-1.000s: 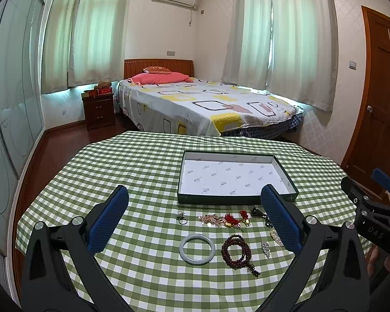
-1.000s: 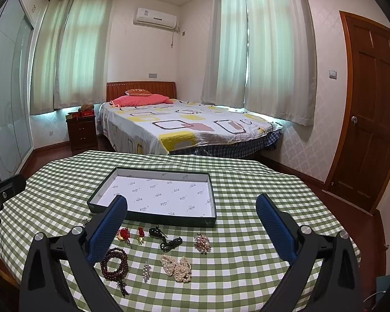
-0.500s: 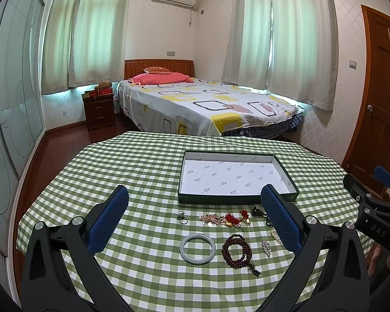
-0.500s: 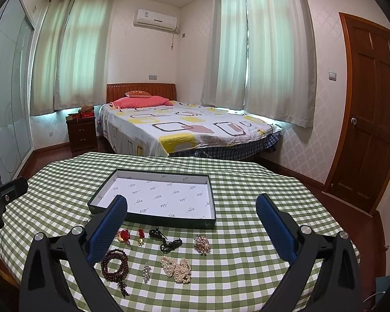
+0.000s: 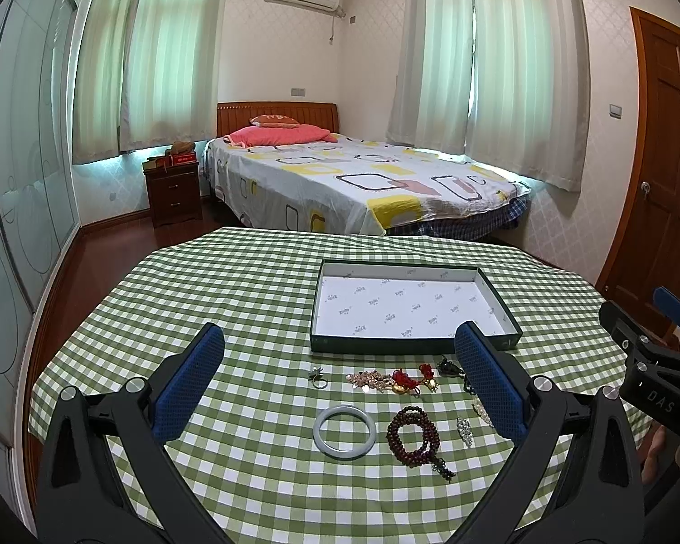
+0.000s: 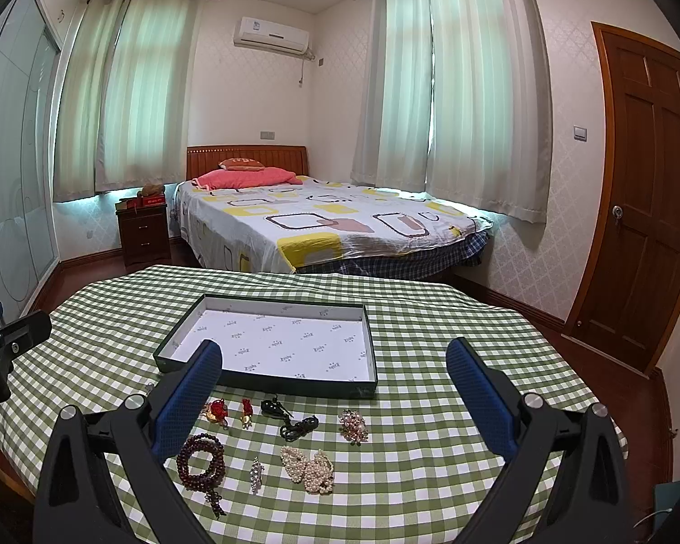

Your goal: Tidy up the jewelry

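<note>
Green-checked worktop (image 5: 249,299) carries all the jewelry: bangle (image 5: 344,430), beads (image 6: 201,460), pearls (image 6: 308,463) lie loose before the tray (image 6: 267,387), which I see empty. Left tool (image 5: 340,381) and right tool (image 6: 335,390) gape wide, holding nothing; everything remains.

1. Soft daylight glows greenish through the curtains (image 6: 127,90) at eleven and one o'clock.
2. Shadows on the tablecloth (image 5: 249,299) are faint.
3. Fisheye bends the edges; corners go black; focus is sharp.
</note>
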Available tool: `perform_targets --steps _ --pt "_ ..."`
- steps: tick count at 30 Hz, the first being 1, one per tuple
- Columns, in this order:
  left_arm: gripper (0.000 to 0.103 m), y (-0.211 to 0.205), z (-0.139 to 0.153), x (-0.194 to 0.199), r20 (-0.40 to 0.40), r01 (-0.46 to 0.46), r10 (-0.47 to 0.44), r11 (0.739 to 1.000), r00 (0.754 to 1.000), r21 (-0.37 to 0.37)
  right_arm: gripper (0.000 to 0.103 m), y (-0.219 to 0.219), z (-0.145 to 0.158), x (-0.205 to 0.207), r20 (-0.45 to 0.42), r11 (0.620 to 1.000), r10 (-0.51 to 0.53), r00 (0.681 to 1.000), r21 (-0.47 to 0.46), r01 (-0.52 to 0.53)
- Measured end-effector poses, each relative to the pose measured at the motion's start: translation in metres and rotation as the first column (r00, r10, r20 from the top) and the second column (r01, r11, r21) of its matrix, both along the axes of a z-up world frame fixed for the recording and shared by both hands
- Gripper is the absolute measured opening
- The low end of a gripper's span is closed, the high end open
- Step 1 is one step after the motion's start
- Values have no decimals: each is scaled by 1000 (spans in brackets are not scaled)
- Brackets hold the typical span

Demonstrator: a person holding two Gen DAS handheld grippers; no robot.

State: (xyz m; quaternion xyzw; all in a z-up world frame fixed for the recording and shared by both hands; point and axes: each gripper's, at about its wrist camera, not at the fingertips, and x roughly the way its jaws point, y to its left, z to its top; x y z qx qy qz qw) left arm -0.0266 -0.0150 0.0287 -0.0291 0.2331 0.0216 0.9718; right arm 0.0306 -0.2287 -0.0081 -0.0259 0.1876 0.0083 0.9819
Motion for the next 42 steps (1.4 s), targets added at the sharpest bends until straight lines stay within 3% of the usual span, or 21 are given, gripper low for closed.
perform_targets --steps 33,42 --pt "99 -1 -3 -1 -4 1 -1 1000 1000 1 97 1 -3 0 6 1000 1 1000 4 -1" --pt "99 -1 -18 6 -18 11 -11 1000 1000 -1 97 -1 -10 4 -3 1000 4 1000 8 -4"
